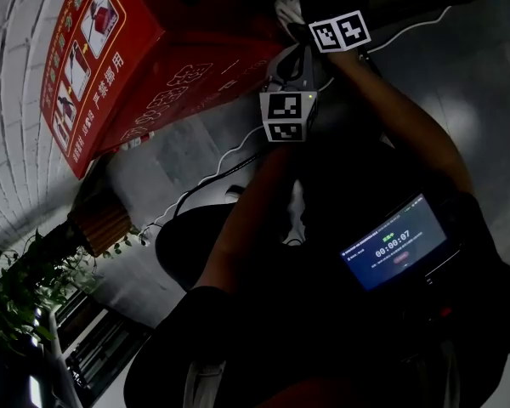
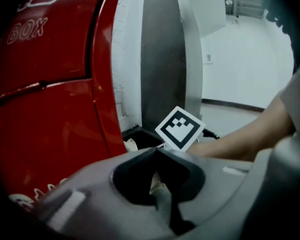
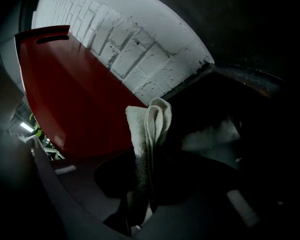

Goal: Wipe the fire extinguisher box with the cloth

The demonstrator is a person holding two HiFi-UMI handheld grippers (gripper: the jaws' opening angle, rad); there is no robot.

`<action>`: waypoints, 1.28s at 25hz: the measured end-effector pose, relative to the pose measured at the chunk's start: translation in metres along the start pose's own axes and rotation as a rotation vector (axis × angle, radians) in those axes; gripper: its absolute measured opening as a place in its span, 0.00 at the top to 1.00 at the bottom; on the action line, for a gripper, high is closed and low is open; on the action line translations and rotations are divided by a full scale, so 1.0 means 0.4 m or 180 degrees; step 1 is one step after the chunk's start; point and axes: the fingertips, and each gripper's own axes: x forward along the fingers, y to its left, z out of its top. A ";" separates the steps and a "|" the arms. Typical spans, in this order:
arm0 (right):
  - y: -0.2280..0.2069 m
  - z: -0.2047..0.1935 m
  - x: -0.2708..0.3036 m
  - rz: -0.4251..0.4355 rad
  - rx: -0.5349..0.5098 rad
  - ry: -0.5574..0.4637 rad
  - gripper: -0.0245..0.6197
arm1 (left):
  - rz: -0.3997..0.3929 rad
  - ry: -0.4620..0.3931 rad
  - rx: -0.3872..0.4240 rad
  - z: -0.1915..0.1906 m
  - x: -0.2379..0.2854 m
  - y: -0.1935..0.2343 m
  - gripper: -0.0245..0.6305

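Right gripper view: the right gripper [image 3: 142,176] clamps a folded cloth [image 3: 150,129] at 4 o'clock of the box [image 3: 75,99], contact unclear. The left gripper [image 2: 156,151] is closed, empty. Wiping seems mostly left.

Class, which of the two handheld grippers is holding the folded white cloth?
The right gripper, jaws shut on the folded white cloth; the left gripper is shut, empty.

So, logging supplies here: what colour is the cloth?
Off-white cloth, clearest in the right gripper view.
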 end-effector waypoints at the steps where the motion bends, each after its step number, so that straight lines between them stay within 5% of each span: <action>1: -0.009 -0.009 0.005 -0.0023 0.0016 0.0016 0.84 | 0.0003 0.0026 -0.0018 -0.008 0.002 0.003 0.96; 20: -0.096 -0.144 0.036 -0.0399 0.0294 0.0437 0.84 | -0.0008 0.0095 -0.0114 -0.049 -0.044 0.014 0.96; 25: 0.003 -0.034 -0.028 -0.0442 -0.0163 0.0165 0.84 | 0.0098 -0.0171 -0.0076 0.015 -0.121 0.054 0.96; 32: 0.193 0.162 -0.296 -0.0544 -0.0696 -0.0386 0.84 | 0.0255 -0.0630 0.0043 0.200 -0.281 0.052 0.96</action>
